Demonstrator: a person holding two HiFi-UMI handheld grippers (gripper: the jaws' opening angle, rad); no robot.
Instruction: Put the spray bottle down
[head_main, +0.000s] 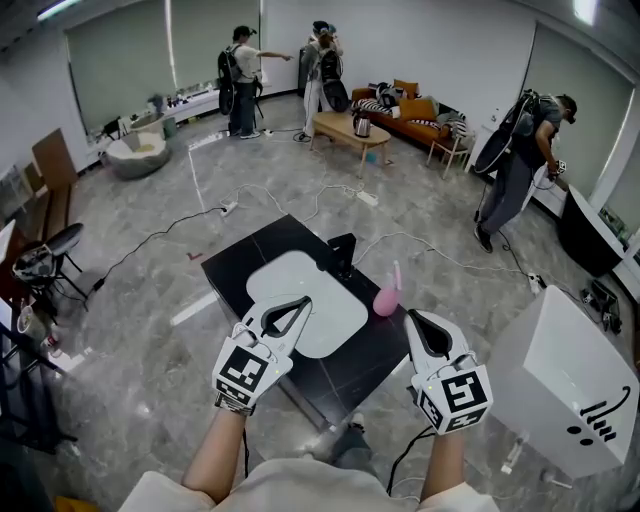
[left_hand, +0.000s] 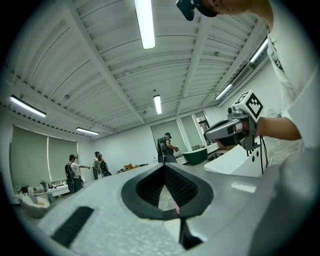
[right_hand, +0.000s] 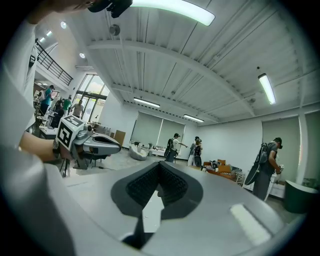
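Note:
A pink spray bottle (head_main: 387, 296) stands upright on the black table (head_main: 245, 270), just off the right edge of a white mat (head_main: 320, 300). Neither gripper holds it. My left gripper (head_main: 291, 306) hovers over the near part of the mat, shut and empty, its jaws meeting at the tip (left_hand: 165, 169). My right gripper (head_main: 421, 322) hangs near the table's right corner, a little nearer than the bottle and to its right, also shut and empty (right_hand: 160, 169). Each gripper view shows the other gripper off to the side: the right gripper (left_hand: 231, 131) and the left gripper (right_hand: 89, 143).
A black block (head_main: 342, 250) stands at the far edge of the mat. A big white box (head_main: 560, 380) sits close on the right. Cables (head_main: 440, 258) trail over the grey floor. Several people stand at the back, by a sofa (head_main: 415, 118) and a low table (head_main: 345, 130).

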